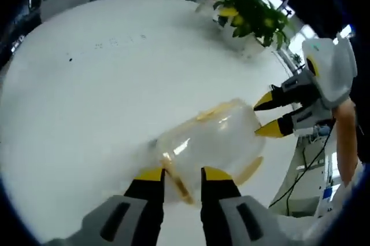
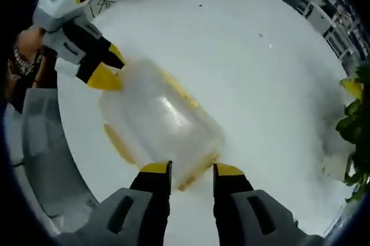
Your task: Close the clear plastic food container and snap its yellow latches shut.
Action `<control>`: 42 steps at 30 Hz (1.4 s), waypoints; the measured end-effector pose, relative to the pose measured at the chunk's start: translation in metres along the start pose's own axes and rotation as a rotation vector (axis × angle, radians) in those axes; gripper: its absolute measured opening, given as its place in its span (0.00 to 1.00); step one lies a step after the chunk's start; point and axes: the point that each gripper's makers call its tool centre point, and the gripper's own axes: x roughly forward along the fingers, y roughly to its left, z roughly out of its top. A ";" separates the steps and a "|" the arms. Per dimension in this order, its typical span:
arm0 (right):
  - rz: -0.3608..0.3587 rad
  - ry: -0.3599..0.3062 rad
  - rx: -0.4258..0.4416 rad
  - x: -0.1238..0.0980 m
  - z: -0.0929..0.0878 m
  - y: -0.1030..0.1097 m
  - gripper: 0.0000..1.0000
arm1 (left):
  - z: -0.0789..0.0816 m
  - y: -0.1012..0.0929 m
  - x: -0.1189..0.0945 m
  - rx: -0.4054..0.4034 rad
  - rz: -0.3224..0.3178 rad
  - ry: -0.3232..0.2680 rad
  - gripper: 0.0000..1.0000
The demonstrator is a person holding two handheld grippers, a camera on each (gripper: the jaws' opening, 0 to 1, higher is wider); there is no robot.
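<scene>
- The clear plastic food container (image 1: 211, 139) lay on the round white table (image 1: 87, 84), with the lid seemingly already set on it, though the blur left that uncertain.
- In the left gripper view it sat just past the left gripper (image 1: 182, 173), whose yellow-tipped jaws rose from six o'clock with a narrow gap between them, bracketing the near end where a yellow latch (image 1: 179, 187) showed.
- I could not tell whether those tips were actually touching the plastic or just short of it.
- The right gripper (image 1: 272, 116) came in at three o'clock, jaws parted a little, tips close against the container's far end.
- In the right gripper view the container (image 2: 159, 121) lay between the right gripper (image 2: 192, 169) at six o'clock and the left gripper (image 2: 107, 66) at ten o'clock.
- A yellow latch strip (image 2: 115, 139) ran along its side towards eight o'clock.
- A leafy potted plant (image 1: 251, 8) stood well apart near the table's far edge.
- The container looked light, thin-walled and slick; I judged it would skate on the smooth top unless steadied from both ends.
- The best purchase seemed the stiff rim and the latches, not the flexing clear walls.
</scene>
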 end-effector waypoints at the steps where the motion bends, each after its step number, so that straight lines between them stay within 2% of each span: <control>1: 0.029 -0.008 -0.047 0.001 0.003 0.007 0.19 | 0.001 0.000 0.000 0.022 0.015 -0.003 0.17; 2: 0.010 0.038 -0.107 0.001 -0.001 0.012 0.17 | 0.001 0.000 -0.001 0.042 0.034 -0.008 0.17; 3: -0.043 0.033 -0.116 0.002 0.002 0.010 0.14 | 0.002 0.000 -0.002 0.071 0.047 -0.011 0.17; 4: 0.020 0.053 -0.161 0.007 0.001 0.027 0.08 | 0.001 -0.001 -0.003 0.072 0.067 -0.016 0.17; 5: -0.057 0.066 -0.180 0.003 0.001 0.017 0.06 | 0.002 -0.001 -0.004 0.087 0.082 -0.023 0.17; 6: -0.045 0.071 -0.201 0.005 0.001 0.022 0.05 | 0.002 -0.001 -0.005 0.102 0.094 -0.030 0.17; 7: -0.069 0.088 -0.222 0.004 0.000 0.021 0.04 | 0.002 -0.001 -0.005 0.106 0.108 -0.042 0.17; 11: -0.079 0.096 -0.212 0.004 0.000 0.020 0.02 | 0.007 -0.003 -0.008 0.174 0.150 -0.148 0.16; 12: -0.079 0.094 -0.214 0.004 0.000 0.020 0.02 | 0.005 -0.008 -0.008 0.199 0.136 -0.164 0.07; 13: -0.080 0.089 -0.213 0.002 -0.001 0.020 0.02 | 0.004 -0.006 -0.009 0.177 0.169 -0.182 0.04; 14: -0.081 0.083 -0.210 0.003 -0.001 0.020 0.02 | 0.006 -0.007 -0.007 0.212 0.168 -0.200 0.04; 15: -0.086 0.074 -0.215 0.002 -0.002 0.020 0.01 | 0.008 -0.013 -0.007 0.297 0.162 -0.227 0.00; 16: -0.096 0.066 -0.221 0.002 -0.001 0.019 0.01 | 0.008 -0.019 -0.007 0.312 0.152 -0.245 0.00; 18: -0.110 0.053 -0.221 0.002 -0.001 0.019 0.00 | 0.011 -0.026 -0.008 0.291 0.148 -0.292 0.00; 21: -0.140 0.024 -0.240 0.001 0.001 0.015 0.00 | 0.025 -0.050 -0.018 0.293 0.080 -0.447 0.00; 22: -0.145 0.019 -0.234 0.000 0.000 0.015 0.00 | 0.032 -0.059 -0.026 0.237 0.051 -0.539 0.00; 23: -0.150 0.014 -0.240 -0.001 0.000 0.016 0.00 | 0.035 -0.064 -0.029 0.197 0.027 -0.581 0.00; 24: -0.163 0.005 -0.251 -0.001 0.000 0.016 0.00 | 0.034 -0.075 -0.031 0.147 -0.026 -0.613 0.00; 27: -0.192 -0.018 -0.262 -0.001 0.001 0.016 0.00 | 0.034 -0.088 -0.034 0.087 -0.093 -0.698 0.00; 30: -0.201 -0.074 -0.215 -0.001 0.001 0.015 0.00 | 0.031 -0.084 -0.035 -0.125 -0.128 -0.823 0.00; 32: -0.192 -0.104 -0.189 -0.002 0.002 0.014 0.00 | 0.025 -0.085 -0.027 -0.187 -0.174 -0.817 0.00; 33: -0.178 -0.135 -0.151 -0.001 0.002 0.014 0.00 | 0.011 -0.090 -0.013 -0.138 -0.222 -0.685 0.00; 34: -0.166 -0.154 -0.119 -0.001 0.002 0.014 0.00 | 0.009 -0.084 -0.011 -0.108 -0.189 -0.660 0.00; 35: -0.152 -0.183 -0.075 -0.001 0.001 0.013 0.00 | 0.011 -0.076 -0.013 -0.115 -0.153 -0.686 0.00; 36: -0.142 -0.202 -0.062 -0.002 0.001 0.012 0.00 | 0.015 -0.072 -0.015 -0.160 -0.141 -0.717 0.00; 37: -0.134 -0.216 -0.051 -0.002 0.001 0.012 0.00 | 0.015 -0.074 -0.018 -0.231 -0.200 -0.734 0.00; 38: -0.127 -0.230 -0.038 -0.002 0.001 0.012 0.00 | 0.013 -0.080 -0.019 -0.259 -0.254 -0.729 0.00; 39: -0.109 -0.253 -0.014 -0.002 0.001 0.011 0.00 | 0.011 -0.083 -0.019 -0.264 -0.281 -0.729 0.00; 42: -0.091 -0.275 0.024 -0.002 0.000 0.010 0.00 | -0.001 -0.075 -0.011 -0.270 -0.227 -0.701 0.00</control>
